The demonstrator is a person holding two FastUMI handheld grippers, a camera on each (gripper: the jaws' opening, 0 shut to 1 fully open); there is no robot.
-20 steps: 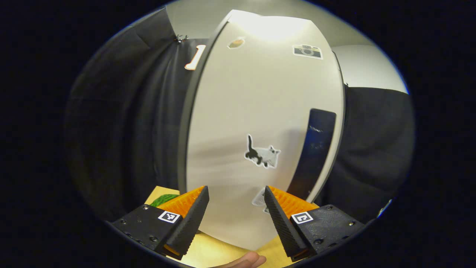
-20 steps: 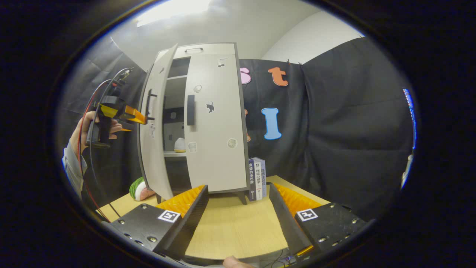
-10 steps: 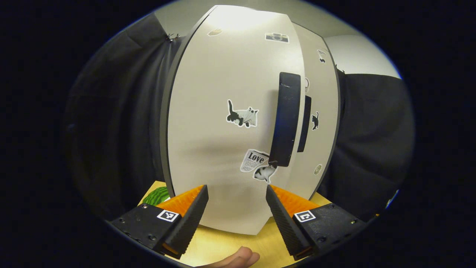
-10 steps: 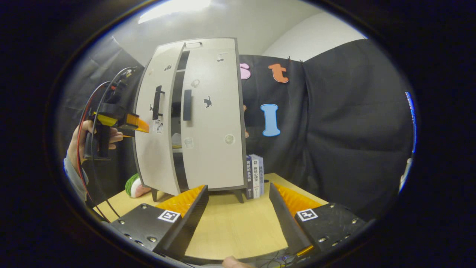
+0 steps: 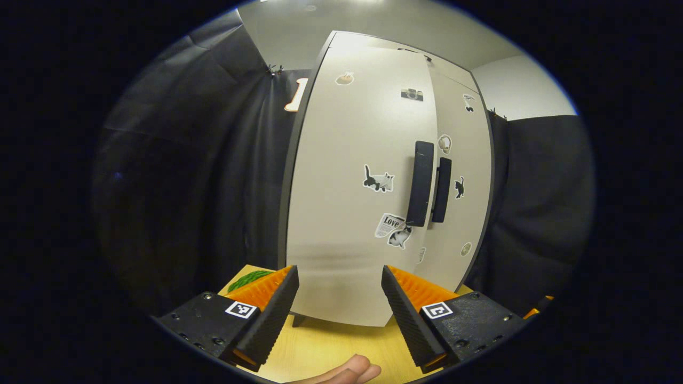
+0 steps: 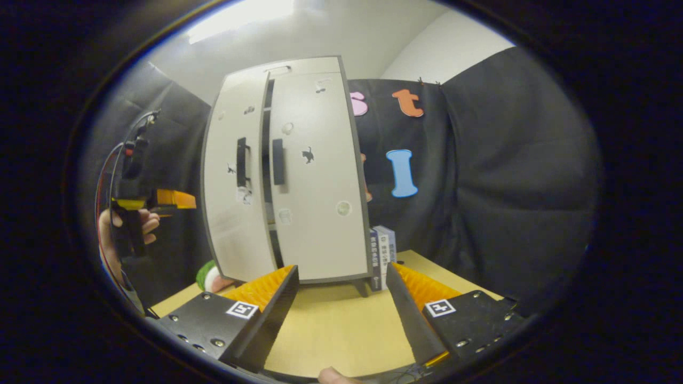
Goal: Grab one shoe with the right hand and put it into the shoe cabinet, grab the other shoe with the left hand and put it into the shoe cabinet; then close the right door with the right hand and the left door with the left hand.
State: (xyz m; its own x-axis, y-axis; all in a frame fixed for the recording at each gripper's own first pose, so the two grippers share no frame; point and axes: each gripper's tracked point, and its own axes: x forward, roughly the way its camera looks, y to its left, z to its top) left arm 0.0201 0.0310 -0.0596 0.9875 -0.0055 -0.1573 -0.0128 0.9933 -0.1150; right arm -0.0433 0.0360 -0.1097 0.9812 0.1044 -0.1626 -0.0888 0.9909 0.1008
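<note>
The white shoe cabinet stands on the wooden table with stickers on both doors. Its left door rests nearly flush beside the right door, a thin dark gap between them, their dark handles side by side. My left gripper is open a short way in front of the left door, touching nothing; in the right gripper view the left gripper hangs left of the cabinet in a hand. My right gripper is open over the table, further from the cabinet. The shoes are hidden behind the doors.
Upright books lean against the cabinet's right side. A green and pink watermelon-like toy lies on the table left of the cabinet. Black cloth surrounds the booth. A fingertip shows at the bottom edge.
The left door has swung from well open to almost flush with the right door. My left gripper has drawn back from it. My right gripper has barely shifted.
</note>
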